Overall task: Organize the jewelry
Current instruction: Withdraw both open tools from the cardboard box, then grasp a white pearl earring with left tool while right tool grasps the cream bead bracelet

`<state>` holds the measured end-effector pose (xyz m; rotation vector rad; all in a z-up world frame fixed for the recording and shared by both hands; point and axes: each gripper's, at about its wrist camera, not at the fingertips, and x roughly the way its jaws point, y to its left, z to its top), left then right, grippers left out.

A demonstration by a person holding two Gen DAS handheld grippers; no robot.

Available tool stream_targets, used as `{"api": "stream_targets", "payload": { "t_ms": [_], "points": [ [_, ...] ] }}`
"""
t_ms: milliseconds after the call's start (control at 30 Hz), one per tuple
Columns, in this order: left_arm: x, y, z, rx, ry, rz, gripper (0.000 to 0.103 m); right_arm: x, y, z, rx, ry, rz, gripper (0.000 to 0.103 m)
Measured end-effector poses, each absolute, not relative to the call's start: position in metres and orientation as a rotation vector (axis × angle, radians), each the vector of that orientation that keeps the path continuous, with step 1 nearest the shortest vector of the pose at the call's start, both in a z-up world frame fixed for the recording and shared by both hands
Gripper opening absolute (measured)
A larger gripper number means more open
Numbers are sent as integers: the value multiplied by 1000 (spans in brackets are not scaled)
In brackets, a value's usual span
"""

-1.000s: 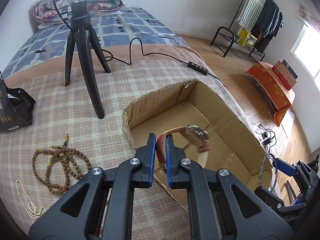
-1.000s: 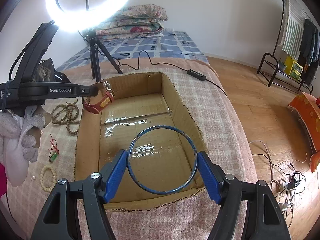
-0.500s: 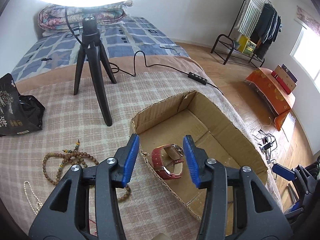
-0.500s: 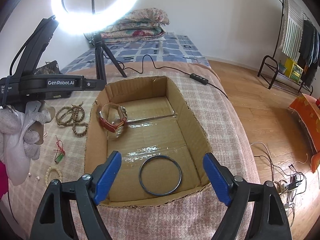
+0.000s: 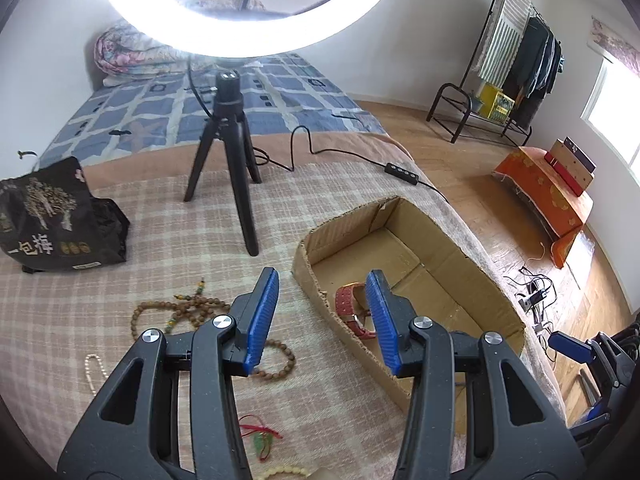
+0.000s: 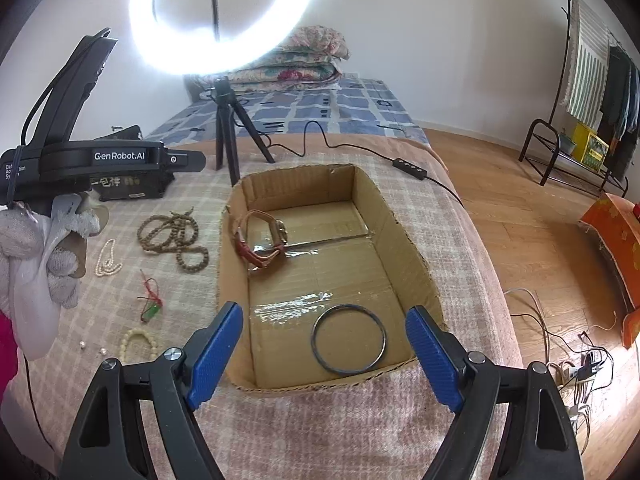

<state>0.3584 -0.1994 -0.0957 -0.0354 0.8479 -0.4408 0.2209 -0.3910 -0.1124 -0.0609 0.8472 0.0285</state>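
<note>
Both grippers, left gripper (image 5: pixel 322 316) and right gripper (image 6: pixel 324 354), stand with jaws apart and empty; watch (image 6: pixel 262 240) and bangle (image 6: pixel 349 338) lie in the box (image 6: pixel 412 256). Next, approach the wooden beads (image 6: pixel 174 236) on the bed from above.

A red-strapped watch (image 6: pixel 262 240) and a dark, seemingly metal bangle (image 6: pixel 349 339) lie apart in the cardboard box (image 6: pixel 404 256).
</note>
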Motion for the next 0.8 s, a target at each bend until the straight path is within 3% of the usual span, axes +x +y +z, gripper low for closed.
{"api": "stream_targets", "payload": {
  "t_ms": [467, 800],
  "points": [
    [306, -107, -63, -5, 780, -372, 46, 198, -346, -96, -81, 834, 102, 85],
    [255, -40, -90, 7, 811, -348, 46, 193, -312, -110, -100, 865, 178, 85]
  ]
}}
